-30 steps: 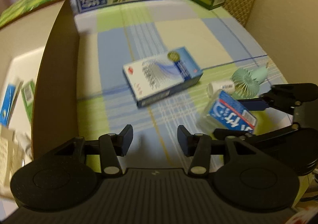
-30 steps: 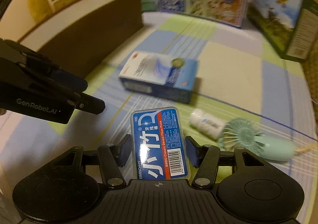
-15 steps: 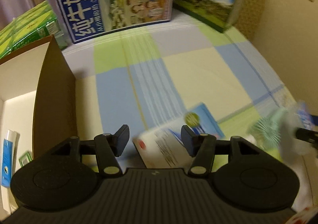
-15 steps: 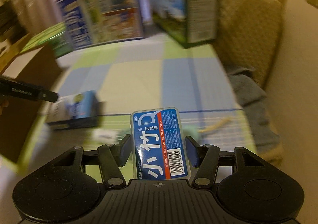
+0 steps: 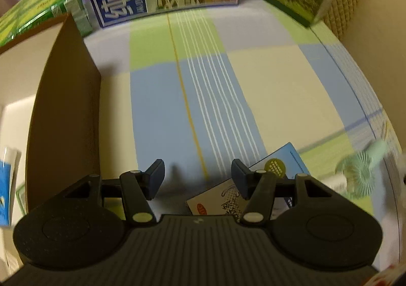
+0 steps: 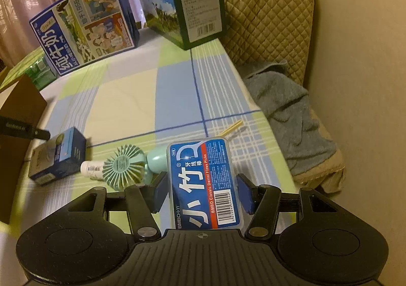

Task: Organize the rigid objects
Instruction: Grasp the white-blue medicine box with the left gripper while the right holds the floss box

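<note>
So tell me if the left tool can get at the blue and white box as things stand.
Probably yes. The left tool is open and empty, and the blue and white box lies uncovered on the tablecloth, already under its right finger; the mint handheld fan lies beside the box, not over it.

Checked tablecloth in pale green, blue and cream; on it a mint-green handheld fan, beside the fan a blue-and-red floss-pick case.

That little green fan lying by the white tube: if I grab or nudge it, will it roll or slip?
The fan lies flat on the checked cloth, so it probably won't roll far. Its round ribbed head looks like hard plastic, likely light but slippery between fingers. The narrower handle seems the safer place to grip. The white tube touching it may roll away.
</note>
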`<state>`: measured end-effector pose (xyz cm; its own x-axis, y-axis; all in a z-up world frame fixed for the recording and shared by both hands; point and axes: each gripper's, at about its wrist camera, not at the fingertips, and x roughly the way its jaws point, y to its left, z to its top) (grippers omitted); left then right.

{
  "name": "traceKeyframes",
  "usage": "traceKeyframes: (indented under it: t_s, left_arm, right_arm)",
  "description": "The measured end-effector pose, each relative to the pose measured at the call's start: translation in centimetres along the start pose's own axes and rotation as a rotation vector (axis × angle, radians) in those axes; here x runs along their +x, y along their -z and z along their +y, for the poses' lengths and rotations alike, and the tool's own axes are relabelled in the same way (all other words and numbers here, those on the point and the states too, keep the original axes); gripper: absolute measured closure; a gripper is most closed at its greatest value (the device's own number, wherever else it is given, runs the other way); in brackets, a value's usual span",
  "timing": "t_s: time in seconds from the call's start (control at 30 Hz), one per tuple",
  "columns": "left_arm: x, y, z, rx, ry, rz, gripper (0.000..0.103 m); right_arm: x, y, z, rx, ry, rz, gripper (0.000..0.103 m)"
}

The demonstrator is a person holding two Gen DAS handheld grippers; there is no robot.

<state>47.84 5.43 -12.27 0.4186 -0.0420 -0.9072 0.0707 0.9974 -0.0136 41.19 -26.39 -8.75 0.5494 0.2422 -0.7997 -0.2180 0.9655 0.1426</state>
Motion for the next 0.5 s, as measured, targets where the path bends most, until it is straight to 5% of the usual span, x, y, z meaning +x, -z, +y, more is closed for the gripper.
traceKeyframes:
  t_s: [0.5]
  left_arm:
    - [-4.0,8.6,-1.9,-0.030,0.052,0.080,0.049]
  right_arm:
    - [0.1,0.8,1.3,-0.029,-0.052,0.014,0.049]
